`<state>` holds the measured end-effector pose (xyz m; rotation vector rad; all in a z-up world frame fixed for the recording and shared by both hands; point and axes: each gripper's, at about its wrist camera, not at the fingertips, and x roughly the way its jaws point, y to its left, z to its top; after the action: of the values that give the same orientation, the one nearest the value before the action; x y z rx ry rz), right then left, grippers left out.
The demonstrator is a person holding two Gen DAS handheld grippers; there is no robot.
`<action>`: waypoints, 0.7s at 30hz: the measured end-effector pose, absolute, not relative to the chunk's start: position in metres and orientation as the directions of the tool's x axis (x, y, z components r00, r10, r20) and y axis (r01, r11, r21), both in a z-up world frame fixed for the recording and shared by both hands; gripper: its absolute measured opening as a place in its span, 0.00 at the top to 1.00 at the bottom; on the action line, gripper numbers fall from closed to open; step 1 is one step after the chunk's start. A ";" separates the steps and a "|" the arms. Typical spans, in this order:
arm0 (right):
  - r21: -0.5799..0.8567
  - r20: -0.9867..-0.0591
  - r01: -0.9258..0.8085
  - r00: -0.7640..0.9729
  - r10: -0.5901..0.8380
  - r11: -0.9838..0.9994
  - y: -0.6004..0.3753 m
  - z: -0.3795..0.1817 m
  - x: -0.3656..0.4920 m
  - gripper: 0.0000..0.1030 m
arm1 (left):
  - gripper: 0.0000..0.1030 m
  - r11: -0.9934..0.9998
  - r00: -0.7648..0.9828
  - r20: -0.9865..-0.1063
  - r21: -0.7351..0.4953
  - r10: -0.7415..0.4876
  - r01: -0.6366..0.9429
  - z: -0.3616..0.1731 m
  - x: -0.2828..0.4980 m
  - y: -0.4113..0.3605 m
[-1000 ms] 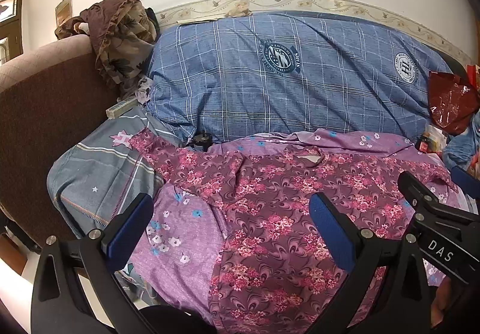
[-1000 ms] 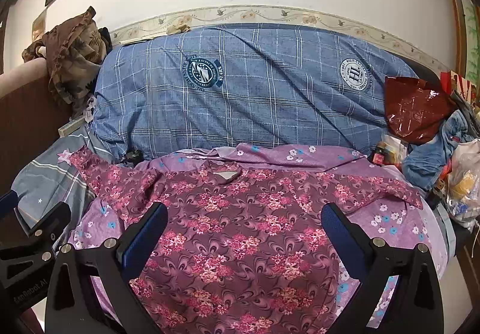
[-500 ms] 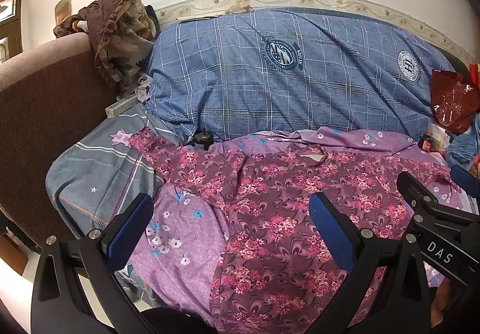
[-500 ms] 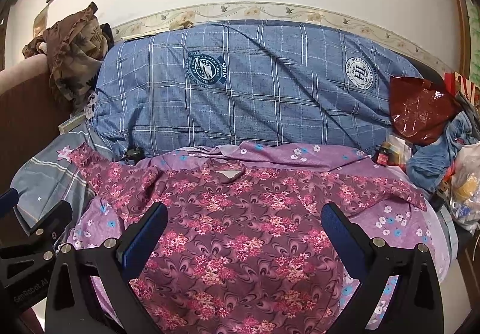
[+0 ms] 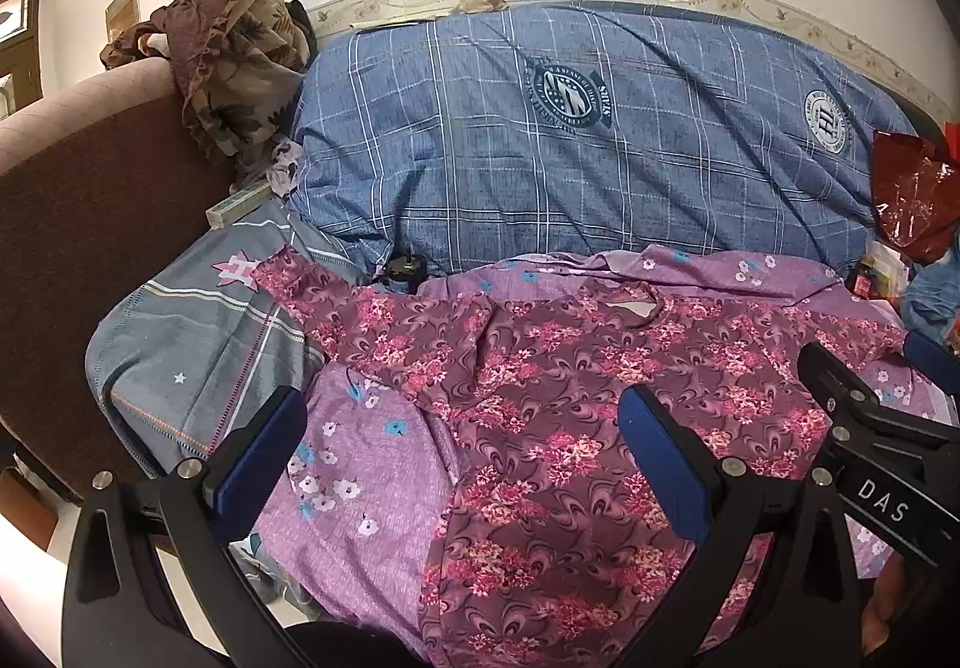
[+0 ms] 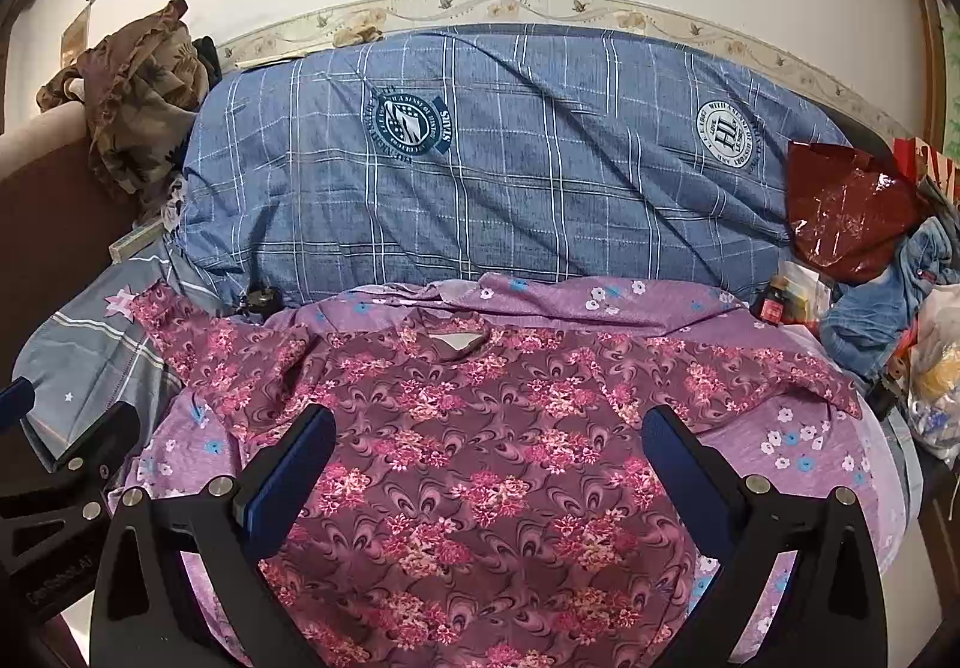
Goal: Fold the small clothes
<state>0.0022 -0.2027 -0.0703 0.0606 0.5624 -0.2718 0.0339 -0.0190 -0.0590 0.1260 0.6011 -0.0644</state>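
The floral top lies spread face-up across the lower middle of the right wrist view, on a lilac flowered sheet that covers the seat of a sofa, with its neckline toward the big blue checked cushion at the back. One sleeve runs out to the centre left of the left wrist view, over a grey striped cloth; the other sleeve reaches toward the right edge of the right wrist view. The fabric looks thin, light and limp, already rucked near the left shoulder, so it should drape and slide rather than hold a crease; a pinch through a single layer at a hem, cuff or shoulder seam seems the safest hold, kept clear of the sheet beneath, which could come up with it. The left claw hangs over the garment's left side with its jaws wide apart and nothing between them. The right claw is likewise spread wide and empty above the chest. Sleeve cuffs look the natural first grip points.
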 end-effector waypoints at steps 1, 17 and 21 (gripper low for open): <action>-0.018 -0.536 0.270 0.810 -0.238 0.963 -0.204 -0.072 0.004 0.01 | 0.00 0.990 0.822 -0.569 0.100 -0.023 0.097 -0.060 0.035 -0.019; 0.025 -0.605 0.324 0.758 -0.244 0.946 -0.262 -0.108 0.049 0.01 | 0.00 0.986 0.735 -0.674 0.056 -0.080 0.158 -0.098 0.102 -0.046; 0.094 -0.646 0.385 0.725 -0.238 0.918 -0.325 -0.135 0.063 0.04 | 0.00 0.992 0.668 -0.738 -0.010 -0.095 0.129 -0.139 0.171 -0.054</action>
<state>0.0635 -0.3251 -0.1352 0.2292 0.6774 -0.3469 0.1710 -0.0544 -0.1387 0.0441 0.8301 -0.1263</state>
